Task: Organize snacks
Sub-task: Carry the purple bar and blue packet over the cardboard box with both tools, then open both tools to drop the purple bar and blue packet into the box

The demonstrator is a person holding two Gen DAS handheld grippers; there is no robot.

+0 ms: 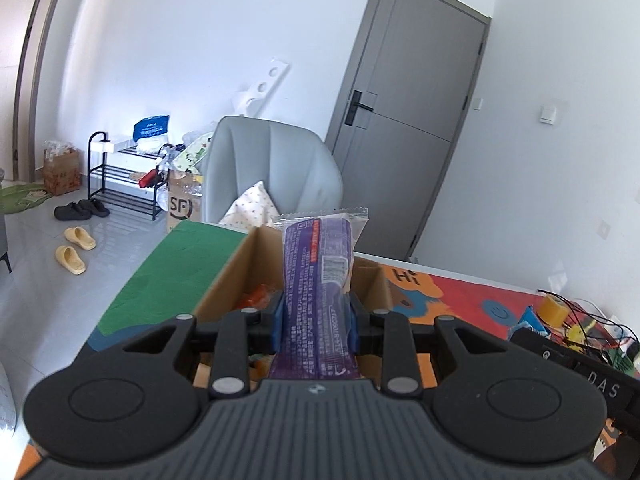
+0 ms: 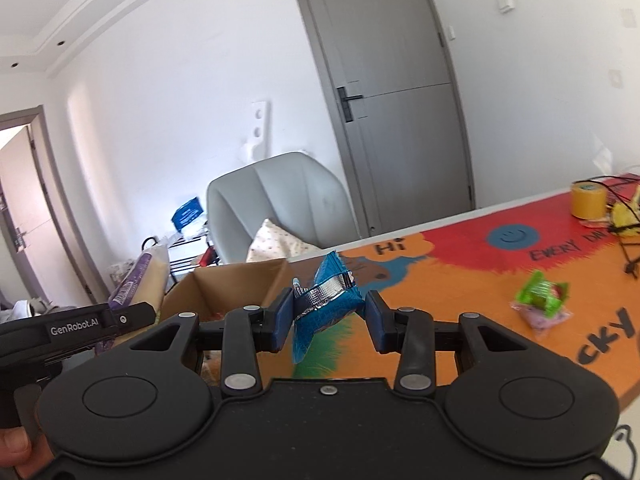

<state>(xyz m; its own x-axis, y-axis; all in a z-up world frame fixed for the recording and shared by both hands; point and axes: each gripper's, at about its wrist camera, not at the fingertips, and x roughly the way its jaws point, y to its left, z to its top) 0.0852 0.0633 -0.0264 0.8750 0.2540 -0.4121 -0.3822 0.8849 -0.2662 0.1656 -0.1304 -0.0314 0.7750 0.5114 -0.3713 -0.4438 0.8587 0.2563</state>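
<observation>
Left gripper (image 1: pixel 316 320) jaws pinch the purple packet (image 1: pixel 318 276) above the cardboard box (image 1: pixel 228 280); right gripper (image 2: pixel 329 317) jaws clamp a blue packet (image 2: pixel 326 304) beside it; lower each well inside before releasing

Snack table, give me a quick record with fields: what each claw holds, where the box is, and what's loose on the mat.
left claw: shut on purple packet, held over the cardboard box
right claw: shut on blue packet, above the mat
cardboard box: open, some snacks already inside, at the table's left end
loose on colourful mat: green packet
also on table: yellow tape roll, tangled wires
</observation>
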